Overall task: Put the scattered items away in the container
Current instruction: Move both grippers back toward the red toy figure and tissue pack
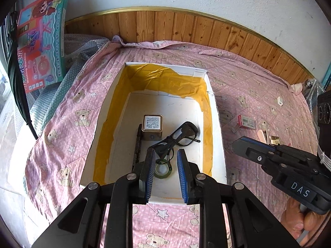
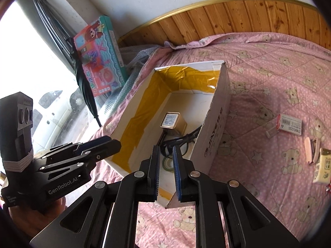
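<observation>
A white cardboard box (image 1: 216, 124) lined with yellow tape lies on the pink bear-print sheet (image 1: 165, 217). Inside it are a gold tin (image 1: 152, 127), a black pen (image 1: 138, 144), black glasses (image 1: 184, 135) and a green tape roll (image 1: 163, 169). My left gripper (image 1: 165, 155) hangs open over the box's near end with nothing between its fingers. The right gripper (image 2: 165, 150) is open too, narrower and empty, over the near right corner of the box (image 2: 215, 128). To the right on the sheet lie a red-and-white packet (image 2: 289, 124), a pink stapler (image 2: 310, 148) and a small carton (image 2: 322, 165).
A toy box (image 1: 41, 41) leans at the left on bubble wrap (image 1: 51, 95), beside a folded black umbrella (image 1: 18, 86). Wooden panelling (image 1: 186, 29) runs behind the bed. A small white item (image 1: 279, 101) lies far right. A hand (image 1: 306, 219) holds the right gripper.
</observation>
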Action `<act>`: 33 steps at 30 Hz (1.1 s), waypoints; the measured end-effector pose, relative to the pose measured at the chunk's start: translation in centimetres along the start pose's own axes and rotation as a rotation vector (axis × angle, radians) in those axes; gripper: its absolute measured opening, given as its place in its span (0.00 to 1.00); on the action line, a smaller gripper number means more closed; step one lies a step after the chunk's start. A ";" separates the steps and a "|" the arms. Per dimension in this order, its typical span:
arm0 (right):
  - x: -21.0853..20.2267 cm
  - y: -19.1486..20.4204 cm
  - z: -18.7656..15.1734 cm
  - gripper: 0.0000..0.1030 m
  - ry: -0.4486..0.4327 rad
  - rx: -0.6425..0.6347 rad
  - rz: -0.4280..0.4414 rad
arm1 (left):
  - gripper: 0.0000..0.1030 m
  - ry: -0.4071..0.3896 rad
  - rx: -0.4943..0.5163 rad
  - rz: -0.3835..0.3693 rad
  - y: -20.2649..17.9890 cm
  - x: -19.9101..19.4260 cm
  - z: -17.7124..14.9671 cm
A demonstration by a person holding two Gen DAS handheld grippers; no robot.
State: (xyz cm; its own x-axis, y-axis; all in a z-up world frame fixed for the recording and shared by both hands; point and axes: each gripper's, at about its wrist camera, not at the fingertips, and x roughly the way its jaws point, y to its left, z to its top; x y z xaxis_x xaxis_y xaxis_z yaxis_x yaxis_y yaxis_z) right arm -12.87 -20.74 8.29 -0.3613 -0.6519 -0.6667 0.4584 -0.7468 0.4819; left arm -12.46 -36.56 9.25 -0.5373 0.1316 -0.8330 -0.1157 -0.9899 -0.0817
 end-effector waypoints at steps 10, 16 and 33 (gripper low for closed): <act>-3.0 -1.8 -4.8 0.15 -0.010 0.062 0.018 | 0.23 -0.009 0.026 -0.039 -3.5 -2.1 -3.1; -5.0 -3.3 -7.0 0.15 -0.029 0.107 0.038 | 0.23 -0.032 0.042 -0.066 -5.5 -3.4 -4.4; -10.5 -11.5 -13.8 0.15 -0.097 0.309 0.002 | 0.23 0.011 0.176 -0.163 -14.2 -1.7 -8.0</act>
State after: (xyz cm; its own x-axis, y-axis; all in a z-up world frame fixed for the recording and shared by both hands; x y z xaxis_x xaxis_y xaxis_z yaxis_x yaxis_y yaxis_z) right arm -3.11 -3.51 1.87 -0.4427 -0.6521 -0.6154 0.1966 -0.7402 0.6430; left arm -3.17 -23.12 7.44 -0.4909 0.2877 -0.8223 -0.3445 -0.9311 -0.1201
